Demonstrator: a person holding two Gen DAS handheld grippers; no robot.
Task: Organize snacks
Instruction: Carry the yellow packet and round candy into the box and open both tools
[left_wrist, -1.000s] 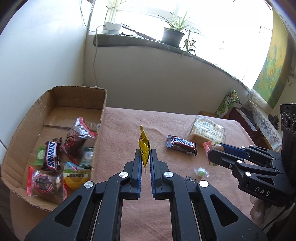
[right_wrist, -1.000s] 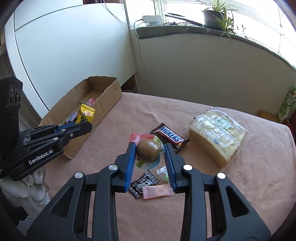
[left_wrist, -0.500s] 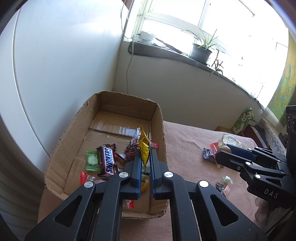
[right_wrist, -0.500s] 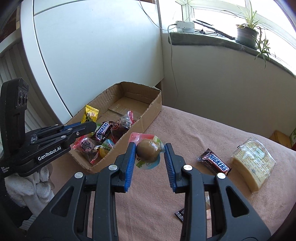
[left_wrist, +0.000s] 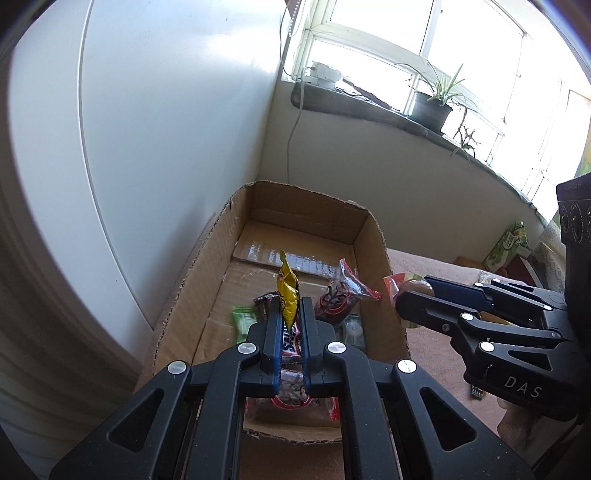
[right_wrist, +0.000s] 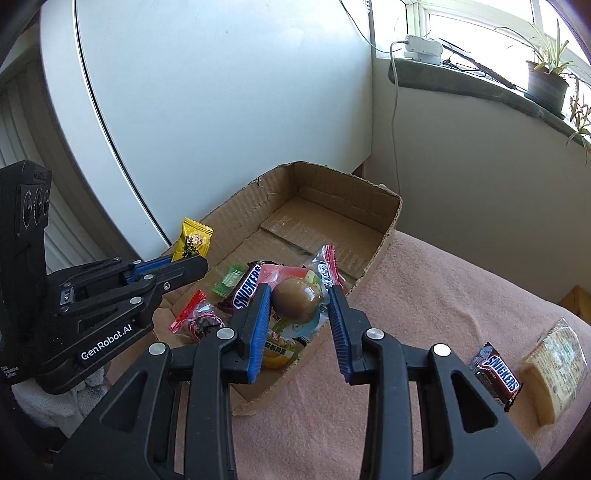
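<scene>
An open cardboard box (left_wrist: 376, 258) (right_wrist: 391, 218) stands at the left end of the pink-covered table, with several wrapped snacks inside. My left gripper (left_wrist: 289, 314) (right_wrist: 201, 264) hangs over the box, shut on a small yellow packet (left_wrist: 287, 291) (right_wrist: 194, 240). My right gripper (right_wrist: 298, 295) (left_wrist: 400, 301) is over the box's near right side, shut on a packaged brown egg-shaped snack (right_wrist: 295, 299) (left_wrist: 413, 286). Under it in the box lie a Snickers bar (right_wrist: 245, 288), a green candy (right_wrist: 229, 278) and red-ended packets (right_wrist: 195, 319).
On the pink tablecloth (right_wrist: 424, 302) to the right lie another Snickers bar (right_wrist: 496, 374) and a wrapped bread loaf (right_wrist: 557, 365). A white wall panel (right_wrist: 203, 110) stands close behind the box. The window sill carries a potted plant (left_wrist: 432, 105) and a cable.
Both grippers have swung left from over the table to over the cardboard box, each carrying its snack. The loose snacks on the cloth have slid to the right of the views.
</scene>
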